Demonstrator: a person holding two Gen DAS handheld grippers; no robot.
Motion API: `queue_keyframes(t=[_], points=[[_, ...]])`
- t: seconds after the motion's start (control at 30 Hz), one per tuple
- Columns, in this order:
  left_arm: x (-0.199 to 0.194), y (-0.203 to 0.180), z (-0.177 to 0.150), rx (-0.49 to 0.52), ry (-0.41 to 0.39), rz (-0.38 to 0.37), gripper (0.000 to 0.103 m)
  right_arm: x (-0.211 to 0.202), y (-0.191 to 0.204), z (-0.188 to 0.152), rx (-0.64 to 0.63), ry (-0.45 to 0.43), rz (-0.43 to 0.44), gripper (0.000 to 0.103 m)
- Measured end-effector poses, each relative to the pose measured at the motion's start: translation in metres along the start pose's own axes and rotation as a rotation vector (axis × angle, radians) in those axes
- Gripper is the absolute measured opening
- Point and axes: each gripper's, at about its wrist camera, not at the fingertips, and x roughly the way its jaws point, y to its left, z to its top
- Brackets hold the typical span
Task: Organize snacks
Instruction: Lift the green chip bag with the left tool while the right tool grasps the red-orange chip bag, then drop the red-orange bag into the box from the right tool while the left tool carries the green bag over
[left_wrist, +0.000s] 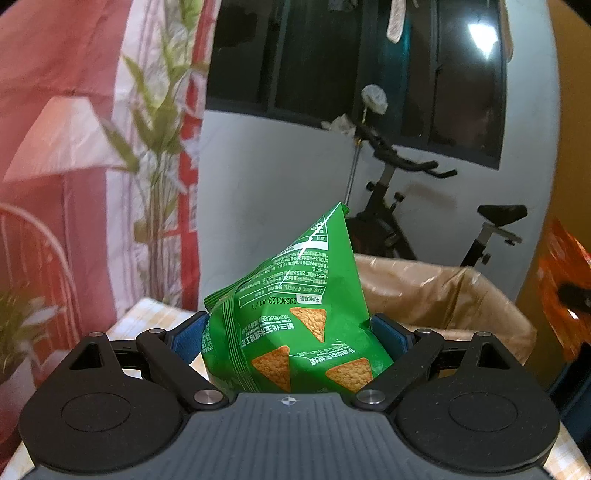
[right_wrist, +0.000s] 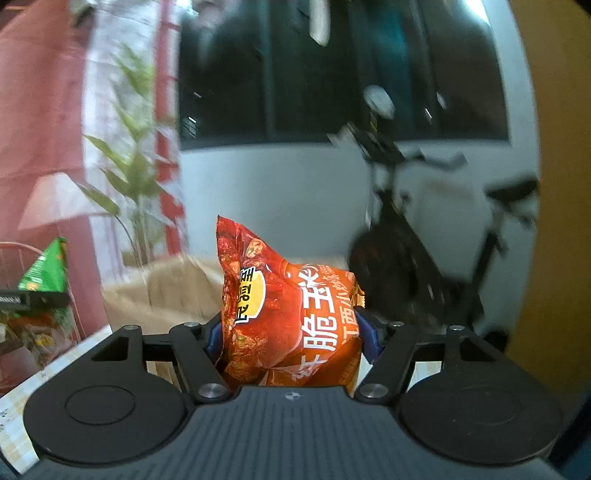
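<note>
My left gripper (left_wrist: 291, 338) is shut on a green chip bag (left_wrist: 295, 314) printed with triangular chips, held upright above the table. My right gripper (right_wrist: 291, 332) is shut on an orange-red snack bag (right_wrist: 288, 314), also held up in the air. The green bag also shows at the left edge of the right wrist view (right_wrist: 46, 267), and the orange bag at the right edge of the left wrist view (left_wrist: 561, 280). A bin lined with a tan plastic bag (left_wrist: 443, 291) stands just behind and right of the green bag; it also shows in the right wrist view (right_wrist: 166, 291).
A checked tablecloth (left_wrist: 147, 317) covers the table below. A potted plant (left_wrist: 155, 147) and a pink curtain (left_wrist: 48, 110) stand at the left. An exercise bike (left_wrist: 406, 206) stands by the white wall under a dark window.
</note>
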Motion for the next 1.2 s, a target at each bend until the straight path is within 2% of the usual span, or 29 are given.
queue_keyframes(t=[0.17,0.4,0.67,0.83,0.97,1.2], points=[[0.0,-0.012,0.011,0.022,-0.035,-0.003,0.094,0.028,0.02,0.03,-0.12,-0.086,0.057,0.069],[0.006,-0.014,0.02,0.026,-0.041,0.002,0.094,0.073,0.036,0.037,-0.192,-0.128,0.122,0.069],[0.012,-0.015,0.024,0.027,-0.026,0.001,0.094,0.116,0.032,0.018,-0.154,-0.014,0.132,0.069],[0.017,-0.016,0.025,0.038,-0.015,-0.004,0.094,0.131,0.022,0.002,-0.1,0.078,0.102,0.071],[0.022,-0.016,0.027,0.044,-0.008,-0.003,0.094,0.13,0.01,-0.005,-0.029,0.125,0.075,0.075],[0.024,-0.018,0.036,0.045,-0.034,-0.002,0.094,0.117,0.0,-0.013,-0.011,0.143,0.029,0.085]])
